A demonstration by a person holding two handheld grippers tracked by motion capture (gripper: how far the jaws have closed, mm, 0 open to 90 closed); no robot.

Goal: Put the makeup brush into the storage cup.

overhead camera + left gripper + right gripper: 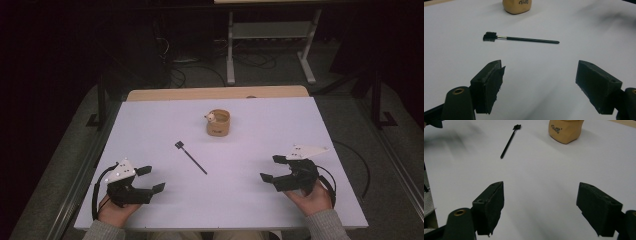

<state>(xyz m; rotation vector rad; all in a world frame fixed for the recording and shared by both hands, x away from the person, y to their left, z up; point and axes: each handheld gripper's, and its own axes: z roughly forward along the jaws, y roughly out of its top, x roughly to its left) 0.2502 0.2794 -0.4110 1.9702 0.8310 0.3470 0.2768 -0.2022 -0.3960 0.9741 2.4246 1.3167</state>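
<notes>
The worktop (300, 125) is a broad white sheet with plenty of bare room on every side of the things; its far edge shows a strip of wood, and the side edges drop to the floor, so nothing should be pushed far outward.

The cup (218, 123), a squat tan holder with a small white figure at its rim, stands upright toward the far middle. It looks light and stiff enough to tip if knocked at the rim.

The left gripper (147, 179) rests at the near left, its fingers (489, 85) spread wide with nothing between them. The right gripper (274, 168) sits at the near right, fingers (491, 206) likewise spread and empty.

The brush (190, 157) lies flat between cup and grippers, well apart from each, its bristle head pointing toward the far left. It is thin, black and probably very light, with a stiff, smooth handle that could slip or roll. Lying flush on the sheet, it leaves little to get under; the best hold is likely across the handle near its middle, clear of the bristles.
</notes>
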